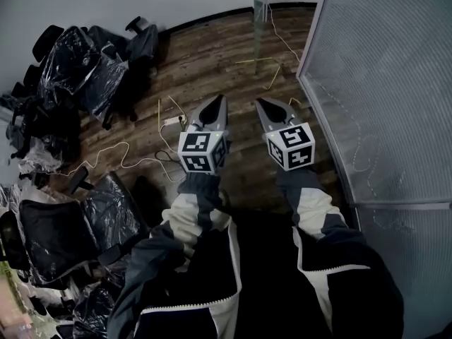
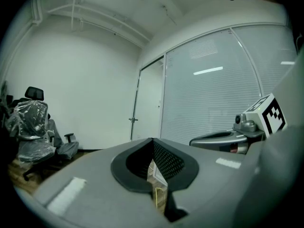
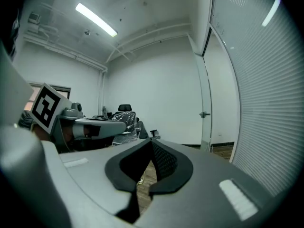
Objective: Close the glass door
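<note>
The glass door (image 1: 260, 16) stands at the far end of the wooden floor, seen edge-on beside the frosted glass wall (image 1: 381, 69). In the left gripper view the door (image 2: 150, 103) shows ahead with its handle (image 2: 133, 120). In the right gripper view the door (image 3: 205, 84) and its handle (image 3: 204, 114) are ahead to the right. My left gripper (image 1: 219, 102) and right gripper (image 1: 262, 104) point forward side by side, well short of the door. Both have their tips together with nothing between them. The left gripper's (image 2: 153, 141) and right gripper's (image 3: 152, 141) own views show the same.
Several office chairs wrapped in plastic (image 1: 78, 69) crowd the left side, more near me (image 1: 70, 232). Yellow and white cables (image 1: 141, 157) and a power strip (image 1: 173, 121) lie on the floor ahead. The frosted wall runs along my right.
</note>
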The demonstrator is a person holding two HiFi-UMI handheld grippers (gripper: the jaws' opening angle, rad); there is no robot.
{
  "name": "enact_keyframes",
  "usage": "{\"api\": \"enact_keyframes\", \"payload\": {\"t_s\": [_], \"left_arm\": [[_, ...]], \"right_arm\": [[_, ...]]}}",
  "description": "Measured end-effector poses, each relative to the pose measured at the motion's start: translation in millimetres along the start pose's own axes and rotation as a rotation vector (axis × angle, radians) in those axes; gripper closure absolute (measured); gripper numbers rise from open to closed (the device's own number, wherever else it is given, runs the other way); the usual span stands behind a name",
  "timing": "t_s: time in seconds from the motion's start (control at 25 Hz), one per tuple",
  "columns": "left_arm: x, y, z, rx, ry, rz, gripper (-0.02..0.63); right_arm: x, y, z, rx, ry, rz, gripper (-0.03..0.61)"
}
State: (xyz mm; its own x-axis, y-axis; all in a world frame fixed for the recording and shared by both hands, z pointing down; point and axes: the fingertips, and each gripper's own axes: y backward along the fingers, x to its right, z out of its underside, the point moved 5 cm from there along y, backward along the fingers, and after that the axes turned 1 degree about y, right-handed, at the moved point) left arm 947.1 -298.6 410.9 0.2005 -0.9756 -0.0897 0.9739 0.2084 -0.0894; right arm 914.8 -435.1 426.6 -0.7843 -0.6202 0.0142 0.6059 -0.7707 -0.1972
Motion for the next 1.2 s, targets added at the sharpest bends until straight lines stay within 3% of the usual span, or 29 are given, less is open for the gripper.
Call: {"api": "enact_keyframes", "payload": {"t_s": [0.2,0.48,0.92,1.2], "left_arm": [[-23.6,-22.9,4.4,-0.007,0.015,0.006,0.615],[-106.2,-77.2,1.5,0.016,0.07,0.02,0.615],[-228.2,-159.6,0.1,-0.031,0.074,0.114,0.615],[-272.4,-216.5,-16.6,-0.02,0.063,0.095,0.615]], "right_arm": [[1.0,-40.0,1.6,-0.013,0.019,-0.038,0.574],[7.8,-131.7,-15.0,-0.057,0.061,-0.054,0.574],[24.8,-285.9,-52.4,-0.063,0.084,0.035,0.574],[63.3,-338.2,-74.2,-0.065,0.093,0.057,0.574]]}}
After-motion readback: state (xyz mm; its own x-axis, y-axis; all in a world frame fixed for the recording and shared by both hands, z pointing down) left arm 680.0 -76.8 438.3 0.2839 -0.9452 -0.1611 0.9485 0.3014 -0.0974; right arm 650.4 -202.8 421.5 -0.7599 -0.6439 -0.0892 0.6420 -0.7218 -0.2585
